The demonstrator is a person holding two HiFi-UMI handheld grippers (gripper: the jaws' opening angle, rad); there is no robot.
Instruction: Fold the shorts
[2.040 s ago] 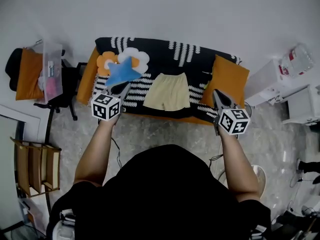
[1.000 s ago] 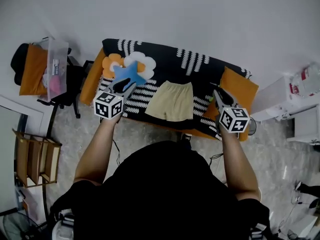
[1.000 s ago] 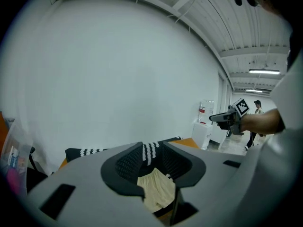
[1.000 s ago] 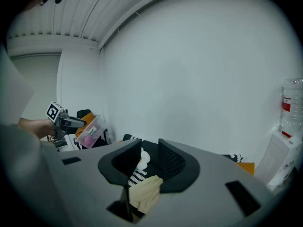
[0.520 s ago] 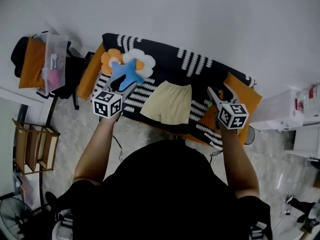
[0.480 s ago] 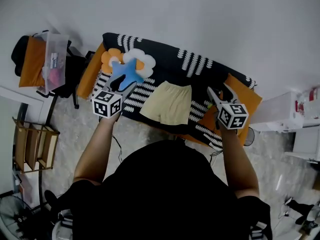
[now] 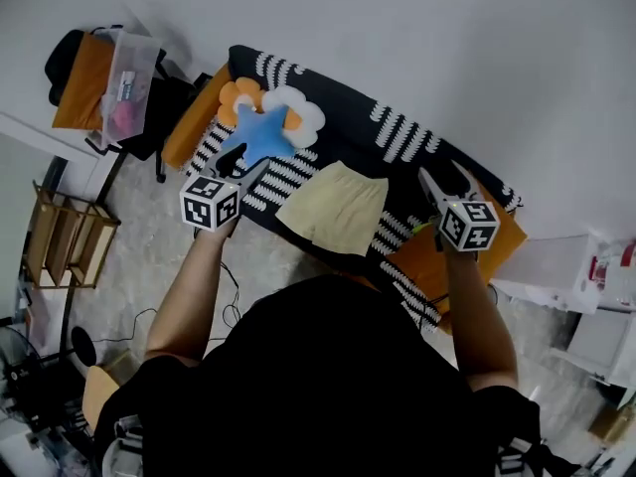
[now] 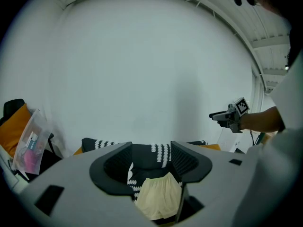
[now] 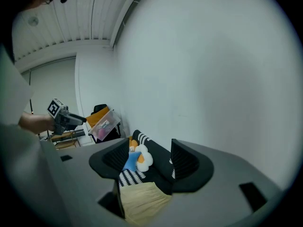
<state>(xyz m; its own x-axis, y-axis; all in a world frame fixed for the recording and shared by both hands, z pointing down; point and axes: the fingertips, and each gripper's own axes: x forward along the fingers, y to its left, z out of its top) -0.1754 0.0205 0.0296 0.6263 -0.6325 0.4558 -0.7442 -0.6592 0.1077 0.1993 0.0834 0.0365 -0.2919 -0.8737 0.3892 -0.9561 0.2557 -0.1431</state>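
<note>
Shorts [image 7: 333,207] flat and unfolded on the sofa [image 7: 350,127], both tongs freshly opened.
The left tongs [image 7: 241,167] and right tongs [image 7: 444,175] have just been opening and now stand wide apart with nothing between them, neither touching cloth. The pale yellow shorts lie spread in the middle of the striped black cover, the left tongs at their 9 o'clock and the right tongs at their 3 o'clock. A blue star cushion [image 7: 260,135] sits at the shorts' 10 o'clock, clear of them. The opened jaws suggest a two-handed pinch is being readied, so the fold itself has not started. The likely next need is to come down onto the fabric's edges.
</note>
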